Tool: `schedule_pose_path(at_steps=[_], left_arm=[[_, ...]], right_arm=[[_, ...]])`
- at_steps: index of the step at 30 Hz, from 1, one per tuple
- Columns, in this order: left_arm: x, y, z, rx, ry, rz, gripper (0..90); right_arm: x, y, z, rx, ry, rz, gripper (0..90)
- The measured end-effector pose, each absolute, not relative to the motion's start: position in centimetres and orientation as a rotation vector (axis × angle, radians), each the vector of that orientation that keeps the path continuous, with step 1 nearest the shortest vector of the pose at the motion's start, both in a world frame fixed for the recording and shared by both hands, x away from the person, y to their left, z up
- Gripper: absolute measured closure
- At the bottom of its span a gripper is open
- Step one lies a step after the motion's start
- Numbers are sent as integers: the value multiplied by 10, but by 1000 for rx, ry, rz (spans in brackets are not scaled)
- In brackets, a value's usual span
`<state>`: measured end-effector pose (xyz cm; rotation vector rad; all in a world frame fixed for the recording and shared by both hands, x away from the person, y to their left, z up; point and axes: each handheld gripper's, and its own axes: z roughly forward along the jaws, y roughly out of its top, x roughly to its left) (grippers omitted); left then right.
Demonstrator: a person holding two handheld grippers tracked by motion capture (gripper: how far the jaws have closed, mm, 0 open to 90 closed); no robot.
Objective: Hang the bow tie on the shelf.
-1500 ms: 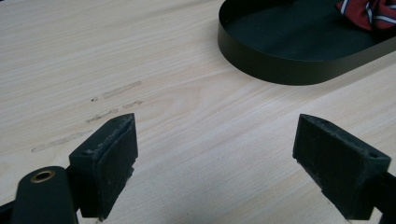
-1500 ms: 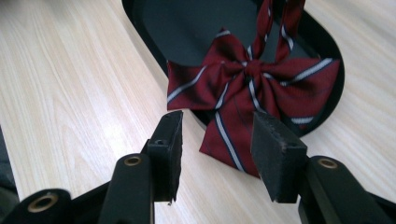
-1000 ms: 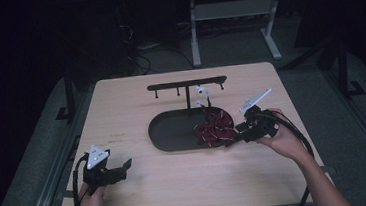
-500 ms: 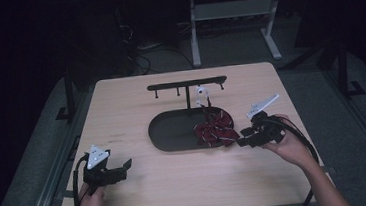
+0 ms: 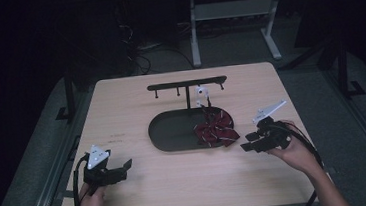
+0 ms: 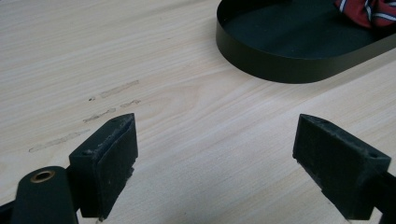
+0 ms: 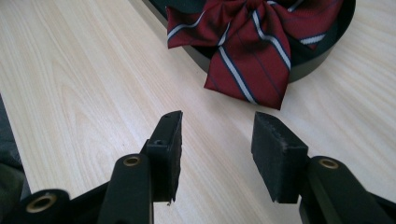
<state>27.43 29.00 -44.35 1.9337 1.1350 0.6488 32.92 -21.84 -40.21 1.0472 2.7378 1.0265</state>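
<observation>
One desk (image 5: 143, 187). One black oval tray (image 5: 173, 134) at its middle. One red striped bow tie (image 5: 216, 132), lying at the tray's 3 o'clock end. One black rack with pegs (image 5: 187, 84) at the tray's 12 o'clock. Two claws: the left claw (image 5: 124, 167) at 8 o'clock, the right claw (image 5: 247, 143) at 4 o'clock.
</observation>
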Motion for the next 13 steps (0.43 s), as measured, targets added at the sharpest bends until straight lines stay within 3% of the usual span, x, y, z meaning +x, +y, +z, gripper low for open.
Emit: schedule_pose_path(at_steps=[13], left_arm=[[275, 289, -444, 1938, 1134, 645, 135]], right_arm=[[309, -224, -416, 1064, 2714, 1054, 512]])
